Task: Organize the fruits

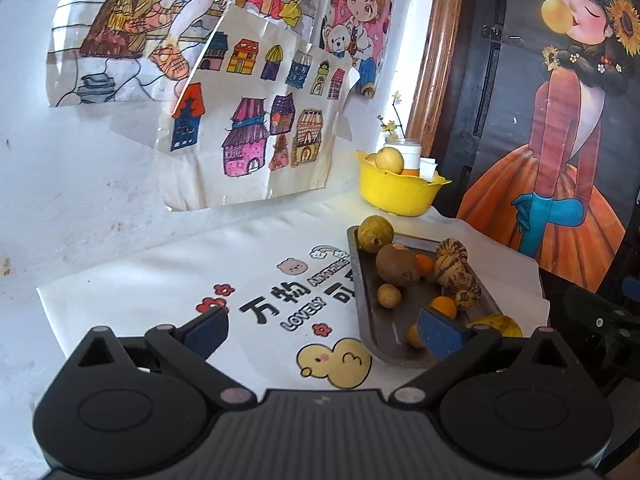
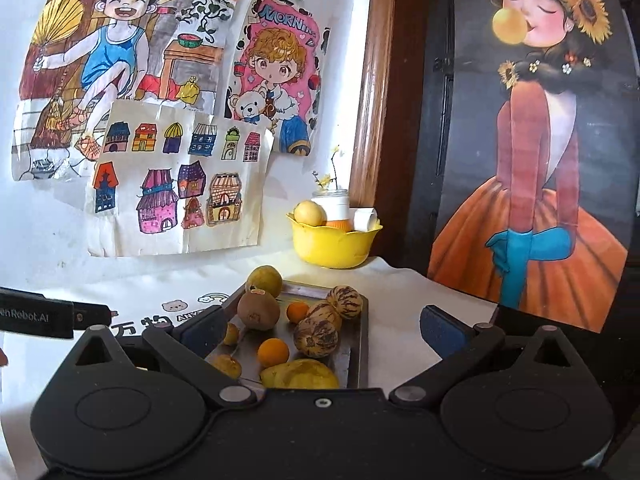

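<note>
A grey metal tray (image 1: 366, 300) (image 2: 358, 344) holds several fruits: a brown kiwi (image 1: 397, 265) (image 2: 258, 312), striped melons (image 1: 451, 268) (image 2: 316, 337), small oranges (image 1: 443, 307) (image 2: 273, 352), a yellow mango (image 2: 300, 374) and a round green-yellow fruit (image 1: 375, 228) (image 2: 264, 280) at its far corner. A yellow bowl (image 1: 394, 192) (image 2: 330, 246) behind it holds a yellow fruit (image 1: 389, 159) (image 2: 309, 213). My left gripper (image 1: 324, 332) is open and empty, left of the tray. My right gripper (image 2: 320, 330) is open and empty, just in front of the tray.
The table carries a white cloth (image 1: 200, 272) with printed cartoons. Children's drawings (image 1: 256, 128) hang on the white wall behind. A white jar with flowers (image 2: 331, 204) stands behind the bowl. A painted girl panel (image 2: 540, 200) stands at the right. The left gripper's side (image 2: 40, 316) shows at the left.
</note>
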Tool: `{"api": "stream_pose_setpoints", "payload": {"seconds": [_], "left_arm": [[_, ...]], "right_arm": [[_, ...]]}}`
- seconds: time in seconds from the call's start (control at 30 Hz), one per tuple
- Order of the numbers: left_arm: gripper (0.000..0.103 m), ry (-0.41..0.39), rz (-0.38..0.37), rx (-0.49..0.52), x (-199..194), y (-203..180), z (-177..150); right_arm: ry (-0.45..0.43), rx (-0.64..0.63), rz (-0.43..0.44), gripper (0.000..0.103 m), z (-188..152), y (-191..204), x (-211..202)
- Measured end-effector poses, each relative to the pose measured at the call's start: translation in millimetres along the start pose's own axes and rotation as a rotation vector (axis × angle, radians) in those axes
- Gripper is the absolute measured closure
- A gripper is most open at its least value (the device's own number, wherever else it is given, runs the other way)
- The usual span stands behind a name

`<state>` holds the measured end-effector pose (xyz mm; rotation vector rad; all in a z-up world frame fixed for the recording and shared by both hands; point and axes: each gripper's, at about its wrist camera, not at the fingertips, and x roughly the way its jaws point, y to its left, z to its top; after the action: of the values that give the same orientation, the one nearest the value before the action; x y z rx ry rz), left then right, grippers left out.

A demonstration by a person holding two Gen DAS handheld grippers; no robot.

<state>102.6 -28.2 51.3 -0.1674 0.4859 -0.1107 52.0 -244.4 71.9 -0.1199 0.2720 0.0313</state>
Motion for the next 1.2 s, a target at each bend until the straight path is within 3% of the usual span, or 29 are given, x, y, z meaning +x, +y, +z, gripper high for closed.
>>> {"api": "stream_pose_setpoints", "payload": {"seconds": [0.13,0.37,0.73,1.2], "left_arm": [[0.000,0.007,0.007,-0.006,-5,8,-3],[0.000,0.005,0.025,-0.001,-13,16,-16],[0.000,-0.017,0.021,-0.002,-23,25,-28],[0.000,-0.003,0.042,-0.005,-31,38,-39]], "right_arm": [[-0.004,-0.024,-0.021,0.001,-9,8,-5],[0.028,-0.014,0.028,0.001,-26,21,-12],[0.001,0.047,0.023,0.001,-36,21,-26],[0.029,0.065,0.027,0.001,-53,25,-30]]}}
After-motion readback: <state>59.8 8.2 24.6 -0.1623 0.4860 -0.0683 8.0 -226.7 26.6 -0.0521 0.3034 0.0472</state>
